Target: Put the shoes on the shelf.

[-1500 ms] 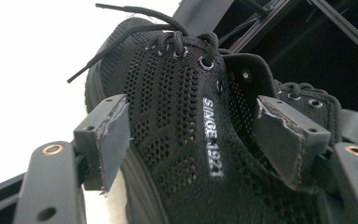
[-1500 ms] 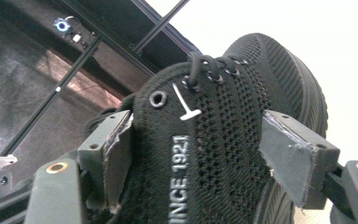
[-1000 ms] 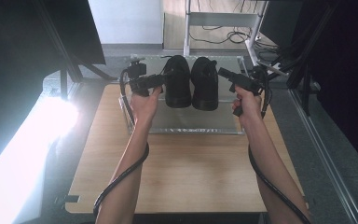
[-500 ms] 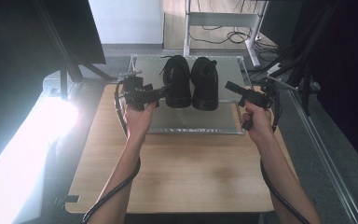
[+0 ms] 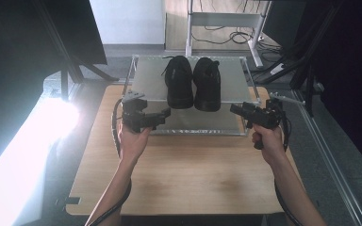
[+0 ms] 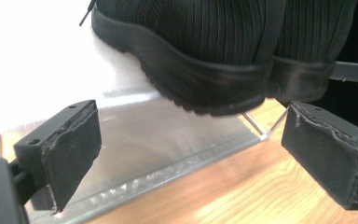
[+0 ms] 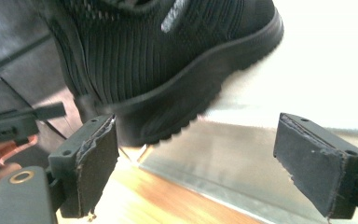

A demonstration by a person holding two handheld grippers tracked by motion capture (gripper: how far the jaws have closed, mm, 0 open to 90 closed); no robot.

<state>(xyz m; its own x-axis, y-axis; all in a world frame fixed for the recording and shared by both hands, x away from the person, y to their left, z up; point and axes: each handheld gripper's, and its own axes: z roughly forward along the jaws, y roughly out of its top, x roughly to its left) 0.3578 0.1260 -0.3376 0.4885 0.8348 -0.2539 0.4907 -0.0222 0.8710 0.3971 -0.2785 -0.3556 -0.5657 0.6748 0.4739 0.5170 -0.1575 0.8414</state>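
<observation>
Left tongs and right tongs stand apart and empty, jaws just widened, flanking the rack on the desk; the shoes sit side by side on its upper shelf, heels at the front edge; a lopsided grab could likely tip one off.

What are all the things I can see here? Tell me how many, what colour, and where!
shoes: two, black, side by side on the upper shelf, heels toward the person
shelf rack: one, silvery metal, at the table's far edge
table: one, light wood, under the rack
cables: several, dark, on the floor beyond the rack
left gripper: one, black, jaws open, nothing between them, in front of the rack's left side
right gripper: one, black, jaws open, nothing between them, in front of the rack's right side
</observation>
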